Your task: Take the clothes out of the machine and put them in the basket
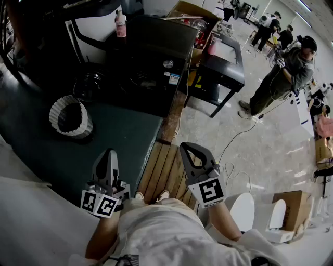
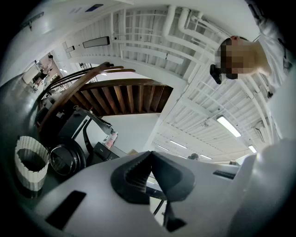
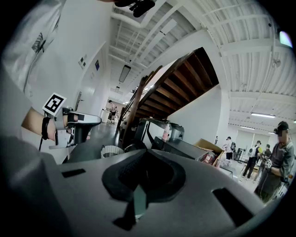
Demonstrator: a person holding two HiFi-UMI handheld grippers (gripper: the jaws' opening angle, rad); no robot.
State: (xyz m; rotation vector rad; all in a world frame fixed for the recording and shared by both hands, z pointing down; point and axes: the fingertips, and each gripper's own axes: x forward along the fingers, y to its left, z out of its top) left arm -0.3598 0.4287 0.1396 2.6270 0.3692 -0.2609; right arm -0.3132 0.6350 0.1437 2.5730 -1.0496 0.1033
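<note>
Basket (image 1: 70, 117) beyond left fingers (image 1: 110, 162), well apart

Machine (image 1: 151, 67) top centre in head view; bottle (image 1: 120, 25) on its top, rear left. Round door (image 1: 88, 85) at machine's left side. Basket (image 1: 70, 117) on mat (image 1: 119, 140), just before door, left of centre. Wooden boards (image 1: 164, 169) right of mat, shoes (image 1: 163, 195) on their near end. Table (image 1: 223, 65) right of machine, cardboard box (image 1: 190, 13) behind both. Left gripper (image 1: 110, 154) above mat's near part, right gripper (image 1: 188, 148) above boards, both well apart from basket. Standing person (image 1: 283, 78) far right, beyond table.
</note>
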